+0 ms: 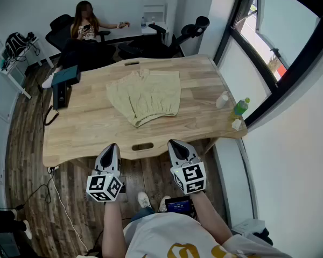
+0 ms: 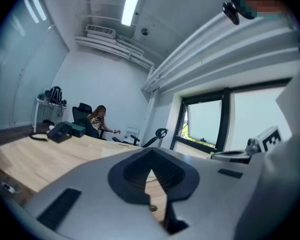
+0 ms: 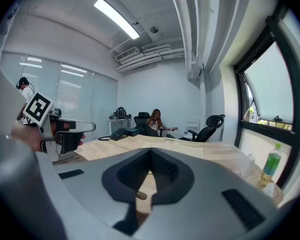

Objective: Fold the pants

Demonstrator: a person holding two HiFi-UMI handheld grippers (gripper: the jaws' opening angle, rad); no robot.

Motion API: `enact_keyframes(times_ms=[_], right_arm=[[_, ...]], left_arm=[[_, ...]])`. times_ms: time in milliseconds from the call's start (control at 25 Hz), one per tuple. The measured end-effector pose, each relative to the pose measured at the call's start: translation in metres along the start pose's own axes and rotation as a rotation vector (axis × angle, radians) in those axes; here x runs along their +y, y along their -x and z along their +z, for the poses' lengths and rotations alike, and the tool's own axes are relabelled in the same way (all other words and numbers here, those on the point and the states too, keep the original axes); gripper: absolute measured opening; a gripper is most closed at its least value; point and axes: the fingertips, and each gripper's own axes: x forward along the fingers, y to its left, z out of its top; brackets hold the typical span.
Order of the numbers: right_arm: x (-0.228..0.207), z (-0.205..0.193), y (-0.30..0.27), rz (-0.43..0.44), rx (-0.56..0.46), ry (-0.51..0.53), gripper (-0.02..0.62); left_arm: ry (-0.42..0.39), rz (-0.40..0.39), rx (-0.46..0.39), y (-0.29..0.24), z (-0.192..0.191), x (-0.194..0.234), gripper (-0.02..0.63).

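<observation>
- The wooden table (image 1: 86,128) is filling the middle of the head view. Its near edge is sitting just beyond both claws.
- The pants (image 1: 145,95) are lying spread flat on the middle of the table, with the gathered end pointing toward me. I am seeing them at 12 o'clock from the claws, well apart from both and touched by neither.
- The left gripper (image 1: 112,145) is hovering off the table's near edge, at about 7 o'clock from the pants. In its own view the jaws are clenched together, with only bare tabletop showing past the tips. It is grasping nothing.
- The right gripper (image 1: 175,142) is hovering beside it, at about 5 o'clock from the pants. Its jaws are likewise clenched tight on nothing, and the tips are pointing toward the table.
- The head view is giving me the whole outline of the pants. Each gripper view is offering only a pale strip of cloth beyond its closed tips.
- The right gripper view is catching the other claw's marker cube at 9 o'clock. The left gripper view is catching its neighbour's cube at 3 o'clock.
- The green bottle (image 1: 240,107) is standing at the table's 3 o'clock edge. I am finding it in the head view and the right gripper view only.
</observation>
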Motion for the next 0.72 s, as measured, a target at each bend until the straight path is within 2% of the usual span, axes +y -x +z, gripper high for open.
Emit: enact_keyframes(times_ms=[320,480,720], right_arm=[[0.004,-0.002,0.004,0.016,0.014,0.01,0.005],[0.003,0.003,-0.002,0.027,-0.001,0.004,0.005],[0.003,0.003,-0.012,0.082,-0.019,-0.062,0.005]], left_arm=[[0.129,0.008,-0.018,0.01,0.001,0.003,0.008],[0.063,0.035,0.0,0.01,0.003,0.006,0.008],[-0.034,0.083,0.035,0.007,-0.009,0.01,0.008]])
